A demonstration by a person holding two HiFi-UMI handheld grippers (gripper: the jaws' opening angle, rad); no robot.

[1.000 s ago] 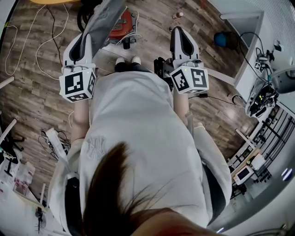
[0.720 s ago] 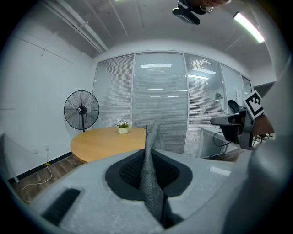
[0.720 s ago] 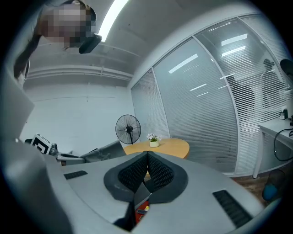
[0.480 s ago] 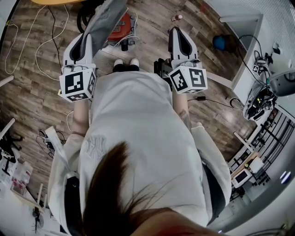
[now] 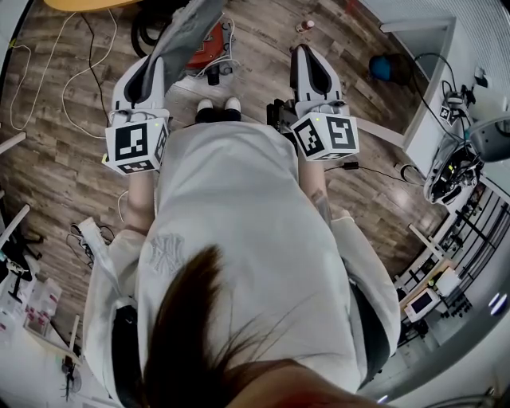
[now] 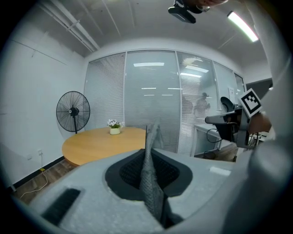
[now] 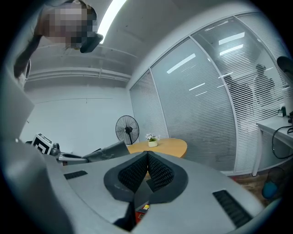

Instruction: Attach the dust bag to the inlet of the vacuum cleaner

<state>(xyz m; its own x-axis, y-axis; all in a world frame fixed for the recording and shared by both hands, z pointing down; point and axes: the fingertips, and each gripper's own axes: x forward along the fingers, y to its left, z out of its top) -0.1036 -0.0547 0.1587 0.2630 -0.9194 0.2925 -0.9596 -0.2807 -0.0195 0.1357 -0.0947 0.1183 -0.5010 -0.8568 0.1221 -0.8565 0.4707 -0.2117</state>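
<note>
My left gripper (image 5: 158,65) is shut on a grey fabric dust bag (image 5: 190,24), which stands up and forward from its jaws over the floor. In the left gripper view the bag (image 6: 151,183) is a thin mesh sheet pinched edge-on between the pads. The red vacuum cleaner (image 5: 209,44) lies on the wooden floor just beyond the person's feet, partly hidden by the bag. My right gripper (image 5: 307,52) is held level beside it, shut with nothing in it; its pads (image 7: 155,171) meet. The right gripper view shows the bag (image 7: 107,151) out to the left.
A round wooden table (image 6: 103,144) with a small flower pot (image 6: 115,128) and a standing fan (image 6: 73,109) are ahead. Cables (image 5: 48,72) trail on the floor at left. A white desk (image 5: 430,72) and a blue object (image 5: 381,68) are at right.
My left gripper has drifted slightly forward and to the right with the bag still in it. The right gripper has kept still.
</note>
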